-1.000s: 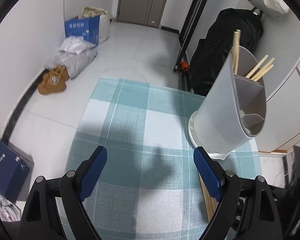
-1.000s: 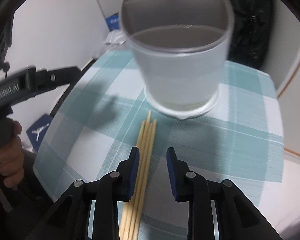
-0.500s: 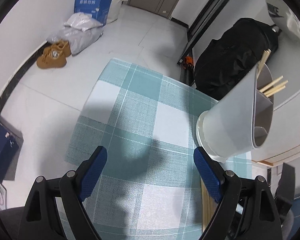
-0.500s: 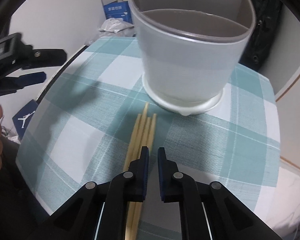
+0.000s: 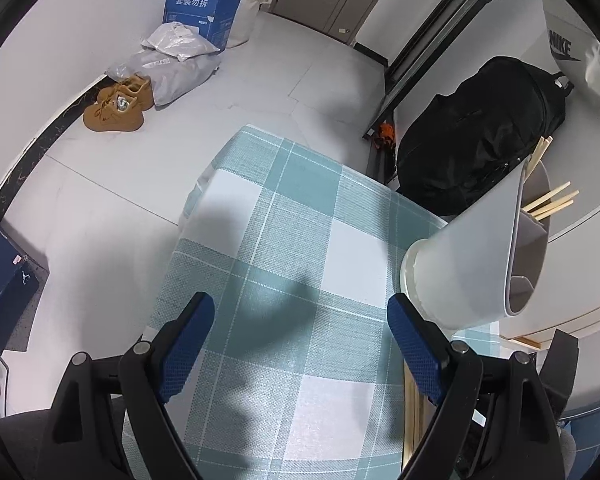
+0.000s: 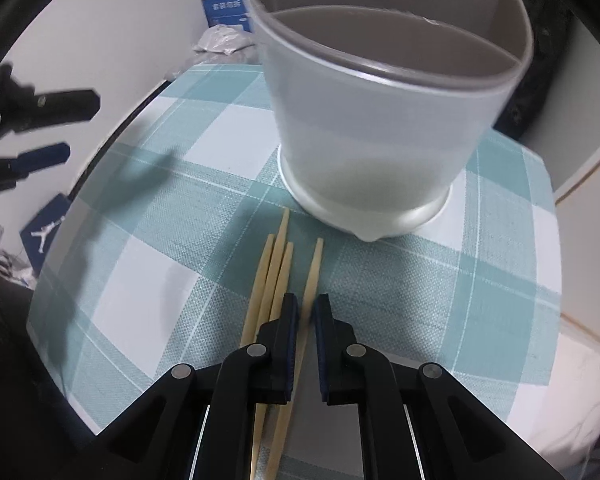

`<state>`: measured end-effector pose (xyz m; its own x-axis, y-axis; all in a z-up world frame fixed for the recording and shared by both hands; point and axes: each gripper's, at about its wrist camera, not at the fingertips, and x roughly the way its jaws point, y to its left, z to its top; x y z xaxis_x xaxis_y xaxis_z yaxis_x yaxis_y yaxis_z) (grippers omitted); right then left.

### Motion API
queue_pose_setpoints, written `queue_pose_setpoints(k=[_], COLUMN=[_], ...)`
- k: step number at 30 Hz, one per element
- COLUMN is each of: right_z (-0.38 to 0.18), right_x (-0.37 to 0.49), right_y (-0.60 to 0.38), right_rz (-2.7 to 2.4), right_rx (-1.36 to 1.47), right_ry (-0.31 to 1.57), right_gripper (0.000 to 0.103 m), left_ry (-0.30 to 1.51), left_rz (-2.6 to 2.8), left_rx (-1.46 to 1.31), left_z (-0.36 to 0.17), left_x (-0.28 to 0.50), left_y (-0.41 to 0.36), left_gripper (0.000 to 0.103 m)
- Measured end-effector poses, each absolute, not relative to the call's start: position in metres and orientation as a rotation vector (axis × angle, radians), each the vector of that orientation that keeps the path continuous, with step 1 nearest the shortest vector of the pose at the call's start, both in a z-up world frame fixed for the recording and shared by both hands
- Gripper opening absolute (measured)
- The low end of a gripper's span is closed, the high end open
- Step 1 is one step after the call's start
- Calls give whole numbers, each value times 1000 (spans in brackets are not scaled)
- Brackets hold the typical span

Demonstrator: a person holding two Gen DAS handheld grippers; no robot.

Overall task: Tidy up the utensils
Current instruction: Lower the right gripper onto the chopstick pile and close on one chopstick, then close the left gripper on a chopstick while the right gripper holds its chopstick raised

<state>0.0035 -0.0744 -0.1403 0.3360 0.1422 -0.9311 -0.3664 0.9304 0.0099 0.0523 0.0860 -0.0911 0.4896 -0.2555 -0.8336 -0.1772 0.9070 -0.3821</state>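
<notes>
R gripper (image 6: 306,314): my jaws are pinched nearly together on one chopstick (image 6: 313,276), the one split off to the right of the bundle. Grip looks to sit well back from its tip.
Other chopsticks (image 6: 274,276): three lying on the checked cloth (image 6: 160,208) just left of my pads, tips pointing at the holder.
Holder (image 6: 376,132): white divided caddy, standing just beyond the stick tips; back compartment already has sticks (image 5: 552,202) in it, front compartments look free.
L gripper (image 5: 300,320): spread wide, nothing between the pads, hovering over bare cloth left of the holder.
Step, my read: lift the single stick & drop it in the caddy.
How to do it well: raise straight up first so neighbours aren't dragged; tilt stick near vertical before clearing the rim; aim for a compartment, not the divider; let go only once the tip is inside. L could steady the caddy if it rocks.
</notes>
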Motion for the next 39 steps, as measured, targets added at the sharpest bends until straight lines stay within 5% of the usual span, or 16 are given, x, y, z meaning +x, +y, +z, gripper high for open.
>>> queue_pose_setpoints(k=[17,39], right_z=[-139,-45], right_x=[23,-24], right_y=[-64,-163], right_rz=[352,290], right_rx=[-167,318], right_ry=[1151,787], right_gripper=[4,4], left_ry=[1112,1226], left_rz=[-75,-194], left_rx=[-348,-55], left_z=[-97,-122], left_x=[45,15], left_y=[74,-28], left_gripper=[85,85])
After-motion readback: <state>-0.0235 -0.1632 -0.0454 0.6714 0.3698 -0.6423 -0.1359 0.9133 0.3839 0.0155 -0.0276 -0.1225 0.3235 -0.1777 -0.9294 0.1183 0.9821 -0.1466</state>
